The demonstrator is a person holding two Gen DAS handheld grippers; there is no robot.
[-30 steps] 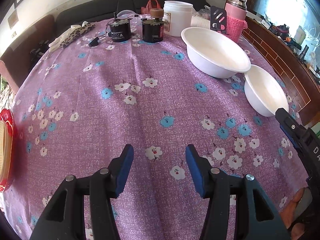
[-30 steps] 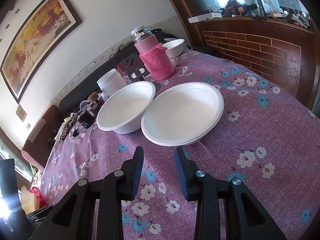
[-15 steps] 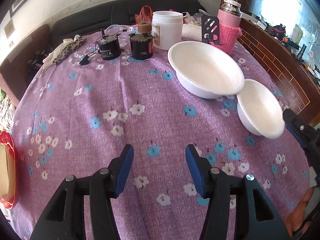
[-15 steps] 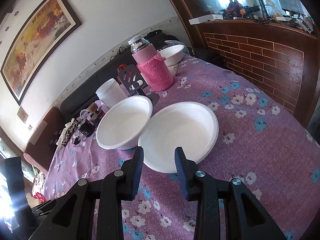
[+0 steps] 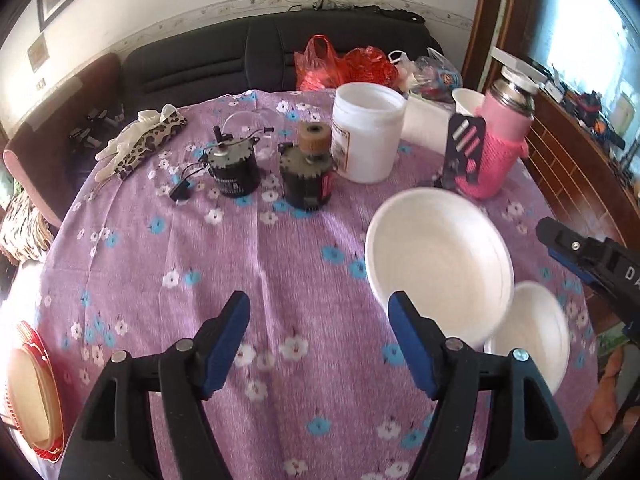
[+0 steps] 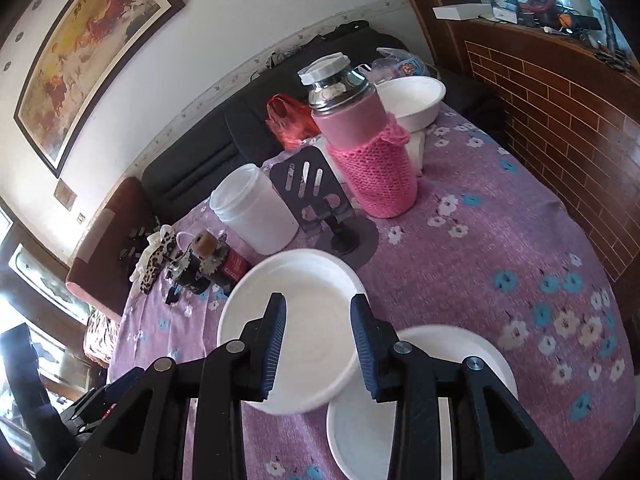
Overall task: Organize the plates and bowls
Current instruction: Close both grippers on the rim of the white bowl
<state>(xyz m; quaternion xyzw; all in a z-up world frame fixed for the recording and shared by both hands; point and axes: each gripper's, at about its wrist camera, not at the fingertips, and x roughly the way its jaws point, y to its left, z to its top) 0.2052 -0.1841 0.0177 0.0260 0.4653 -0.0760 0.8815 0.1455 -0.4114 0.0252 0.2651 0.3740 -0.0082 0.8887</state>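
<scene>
bright daylight from the window (image 5: 592, 40) at right; glare there, fisheye-curved dark corners, slightly blurred bowls (image 5: 440, 260).

Smaller white bowl (image 5: 532, 336) partly hidden behind larger bowl (image 5: 438, 260), rim perhaps blurred

Tablecloth (image 5: 280, 264): purple, printed with white and blue flowers. Large bowl (image 5: 438, 260) and small bowl (image 5: 532, 332): plain white. Jar (image 5: 366, 132): white. Flask (image 6: 360, 136): steel top, pink knitted sleeve. Spatula (image 6: 310, 188): black. Cloth (image 5: 150, 140): leopard print. Bag (image 5: 320, 64): red. Left gripper (image 5: 319, 344) and right gripper (image 6: 319, 350): black bodies, blue pads.
</scene>
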